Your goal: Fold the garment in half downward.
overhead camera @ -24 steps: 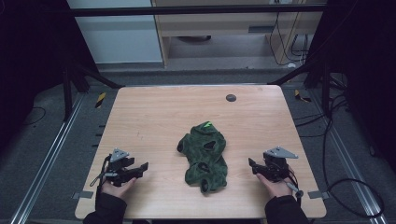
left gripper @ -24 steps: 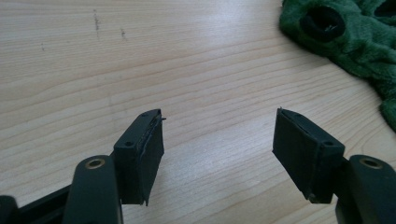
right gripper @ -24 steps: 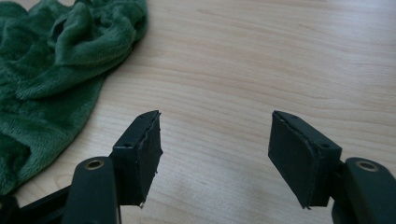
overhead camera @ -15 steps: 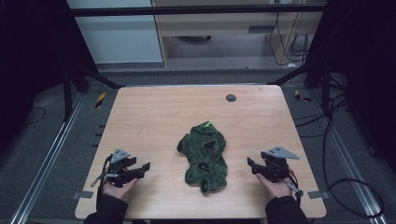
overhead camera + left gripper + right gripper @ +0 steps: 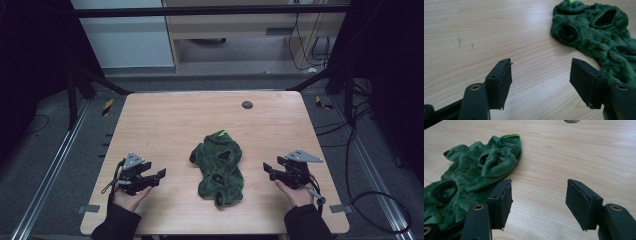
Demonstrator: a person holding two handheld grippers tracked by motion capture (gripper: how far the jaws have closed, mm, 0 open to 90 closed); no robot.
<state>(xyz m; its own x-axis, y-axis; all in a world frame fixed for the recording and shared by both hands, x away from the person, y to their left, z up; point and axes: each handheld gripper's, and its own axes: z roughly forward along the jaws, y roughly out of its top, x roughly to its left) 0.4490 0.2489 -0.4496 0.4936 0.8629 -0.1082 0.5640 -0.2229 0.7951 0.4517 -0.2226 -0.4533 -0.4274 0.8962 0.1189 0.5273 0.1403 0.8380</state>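
Note:
A crumpled dark green fleece garment [image 5: 218, 167] with black-edged openings and a small bright green tag lies in the middle of the wooden table [image 5: 165, 120]. My left gripper [image 5: 159, 175] rests low on the table to the garment's left, open, with nothing between its jaws. My right gripper [image 5: 267, 169] sits to the garment's right, open and empty as well. In the left gripper view the garment [image 5: 599, 37] lies ahead to the right of the left gripper [image 5: 540, 80]. In the right gripper view the garment [image 5: 474, 172] lies ahead to the left of the right gripper [image 5: 539, 200].
A small dark round disc [image 5: 247, 104] sits near the table's far edge, also at the top of the right gripper view as the disc [image 5: 572, 121]. Cables [image 5: 360, 200] trail on the floor to the right. Metal rails [image 5: 45, 175] run along the left side.

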